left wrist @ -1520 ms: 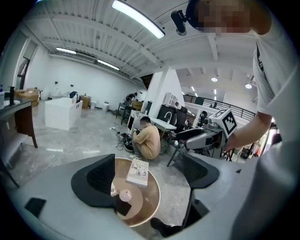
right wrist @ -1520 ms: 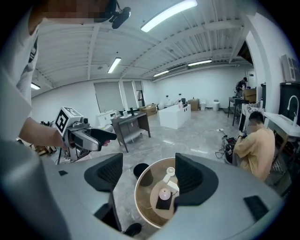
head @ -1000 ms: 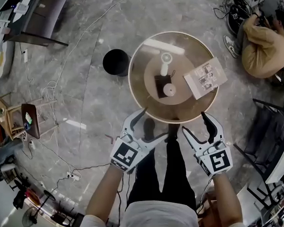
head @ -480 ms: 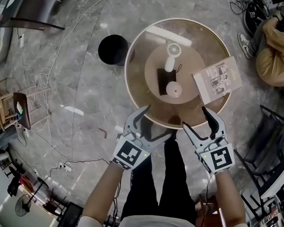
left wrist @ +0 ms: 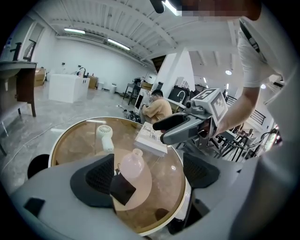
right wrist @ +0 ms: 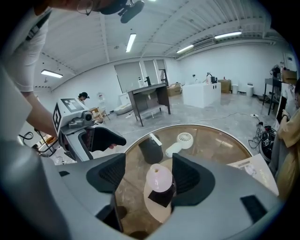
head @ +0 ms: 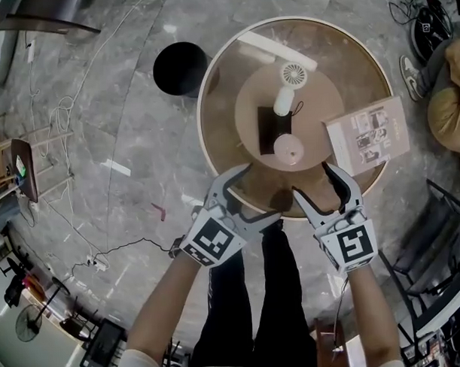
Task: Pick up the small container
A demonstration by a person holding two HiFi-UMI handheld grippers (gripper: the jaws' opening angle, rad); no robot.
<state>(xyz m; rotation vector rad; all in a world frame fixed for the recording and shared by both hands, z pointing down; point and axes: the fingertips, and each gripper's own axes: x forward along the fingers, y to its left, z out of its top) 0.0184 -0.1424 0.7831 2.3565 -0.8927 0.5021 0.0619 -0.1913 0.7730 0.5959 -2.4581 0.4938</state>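
- Small container [head: 287, 148] stands on a round table [head: 339, 70] with a brownish see-through top and a pale rim, over a lighter inner disc [head: 321, 108].
- The table stands on a grey marbled floor [head: 122, 107]. A black round bin [head: 179, 68] is just beside it and loose cables [head: 62, 124] trail off to the left.
- Also on the top are a white hand fan [head: 289, 85] towards the far side and a booklet [head: 368, 135] overhanging the right rim. A person [head: 447, 107] sits beyond that edge.
- Your left gripper [head: 259, 191] and right gripper [head: 311, 180] both hang over the near rim, side by side, each with its jaws spread wide and nothing between the pads.
- The container is ahead of both, nearer the table's middle, and neither gripper touches it. In the right gripper view it lines up with the gap, close to the right-hand finger [right wrist: 190, 176] (a matter of sightline only).
- It is pale pink and translucent, a rounded bottle shape narrowing to a small top, and it stands upright.
- It sits against the near end of a dark flat piece [head: 272, 128].
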